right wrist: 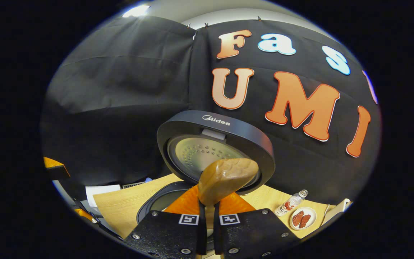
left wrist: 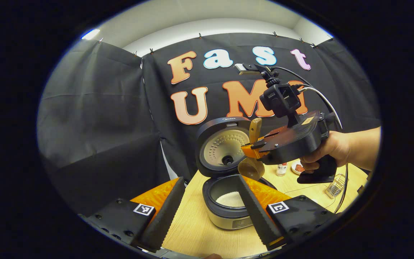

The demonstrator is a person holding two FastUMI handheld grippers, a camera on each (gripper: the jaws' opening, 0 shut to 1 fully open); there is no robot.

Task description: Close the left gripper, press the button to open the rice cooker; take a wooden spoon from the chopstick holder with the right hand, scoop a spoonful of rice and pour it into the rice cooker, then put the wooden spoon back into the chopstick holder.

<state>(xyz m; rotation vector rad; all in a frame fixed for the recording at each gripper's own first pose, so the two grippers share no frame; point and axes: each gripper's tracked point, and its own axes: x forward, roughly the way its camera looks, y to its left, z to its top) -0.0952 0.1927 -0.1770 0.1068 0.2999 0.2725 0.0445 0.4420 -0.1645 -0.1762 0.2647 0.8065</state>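
Wooden spoon [left wrist: 253, 151], light brown with a rounded bowl, is clamped by its handle between both fingers of the right gripper [left wrist: 255, 145], which a hand [left wrist: 327, 151] holds above the open pot. In the left gripper view the spoon hangs bowl-down, its bowl just over the rim of the round grey rice cooker [left wrist: 228, 212]; white rice [left wrist: 230, 199] lies inside the pot. In the right gripper view the handle end of the spoon [right wrist: 225, 180] rises between the nearly closed fingers of the right gripper [right wrist: 208, 219]. The cooker's dark lid [right wrist: 216, 151] stands raised behind it. The cooker rests on the pale wood-grain surface [left wrist: 192, 230]. The left gripper [left wrist: 207, 212] is wide open, grasping nothing, its fingers framing the cooker. A small bottle [right wrist: 291, 203], a white plate of red food [right wrist: 302, 218] and a wire rack [left wrist: 336, 186] stand to the right.
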